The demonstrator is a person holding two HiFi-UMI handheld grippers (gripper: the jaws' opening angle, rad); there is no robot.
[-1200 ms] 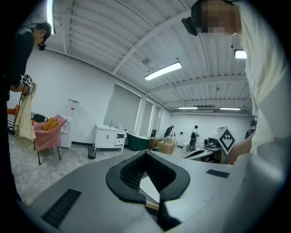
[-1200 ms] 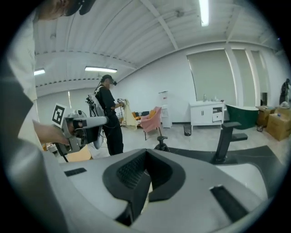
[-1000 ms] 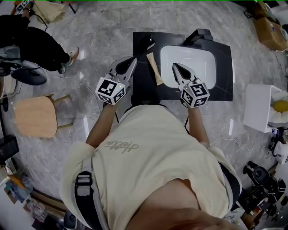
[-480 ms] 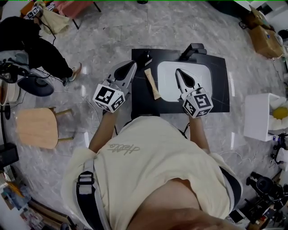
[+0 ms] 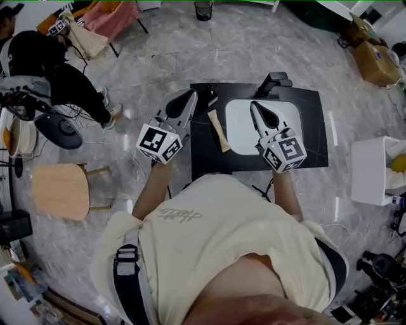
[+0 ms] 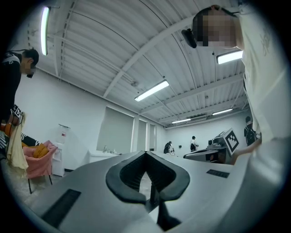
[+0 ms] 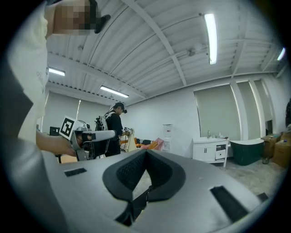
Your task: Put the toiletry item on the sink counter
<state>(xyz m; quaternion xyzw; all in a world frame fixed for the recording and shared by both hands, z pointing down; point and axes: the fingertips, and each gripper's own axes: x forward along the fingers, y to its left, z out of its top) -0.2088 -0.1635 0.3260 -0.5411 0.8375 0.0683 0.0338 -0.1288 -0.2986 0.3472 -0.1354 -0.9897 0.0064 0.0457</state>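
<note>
Grey marble-patterned floor tiles (image 5: 158,44) spread on every side of the jaws of the left gripper (image 5: 189,96) and the right gripper (image 5: 255,106). Well left of the left jaws, and back from their tips, stands a light wooden stool (image 5: 60,189). Farther left and ahead of those jaws, a person in black clothing (image 5: 47,66) sits near a pink chair draped with cream cloth (image 5: 104,18). Far ahead of both pairs of jaws is a small dark waste bin (image 5: 203,9). Well right of the right jaws stands a white box-shaped cabinet (image 5: 373,170), and brown cardboard boxes (image 5: 375,60) lie ahead of it.
</note>
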